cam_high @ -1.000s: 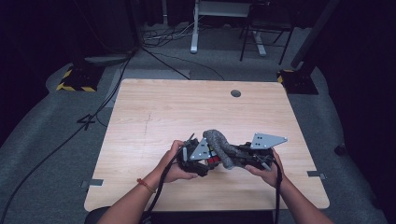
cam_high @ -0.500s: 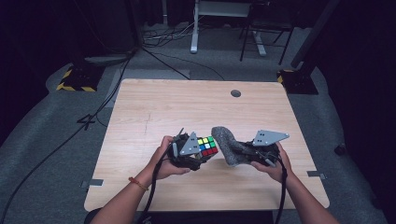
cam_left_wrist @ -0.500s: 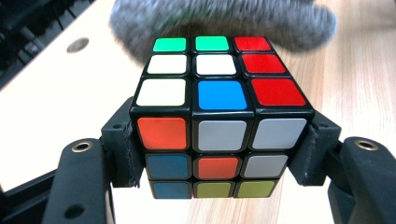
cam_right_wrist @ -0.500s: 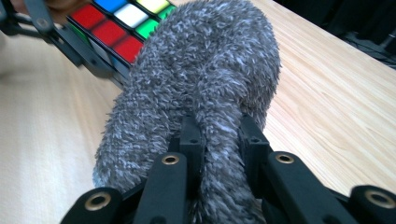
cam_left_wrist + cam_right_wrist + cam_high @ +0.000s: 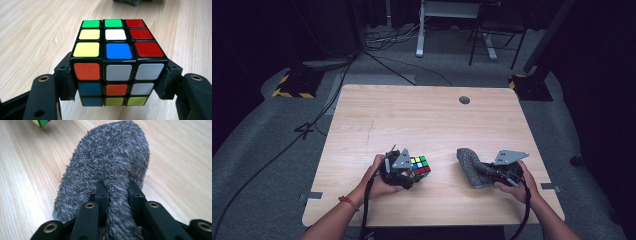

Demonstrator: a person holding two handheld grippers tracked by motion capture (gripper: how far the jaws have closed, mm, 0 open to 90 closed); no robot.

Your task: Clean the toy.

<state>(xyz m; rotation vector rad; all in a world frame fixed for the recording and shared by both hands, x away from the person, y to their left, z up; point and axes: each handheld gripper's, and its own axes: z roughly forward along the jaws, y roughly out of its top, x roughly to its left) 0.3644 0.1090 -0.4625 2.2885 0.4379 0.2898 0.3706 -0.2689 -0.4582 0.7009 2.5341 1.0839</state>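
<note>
A scrambled Rubik's cube (image 5: pixel 420 165) is clamped between the jaws of my left gripper (image 5: pixel 413 173), just over the wooden table (image 5: pixel 412 115) near its front edge. In the left gripper view the cube (image 5: pixel 117 45) shows green, yellow, white, blue and red tiles on top, and the pads (image 5: pixel 67 80) press on its two sides. My right gripper (image 5: pixel 486 173) pinches a fold of a fuzzy grey cloth (image 5: pixel 469 162) that rests on the table to the right of the cube. Its jaws have just been opening a little, and the cloth (image 5: pixel 110 157) still sits between them.
A round grommet hole (image 5: pixel 464 100) lies near the table's far edge. Beyond the table are floor cables (image 5: pixel 377 55), a white desk leg (image 5: pixel 419 30) and yellow-black striped bases (image 5: pixel 292 86). The cube's corner (image 5: pixel 41 122) shows far off in the right gripper view.
The two hands have drawn apart and sunk toward the table. The cloth, earlier bunched against the cube, now lies apart from it at the right.
</note>
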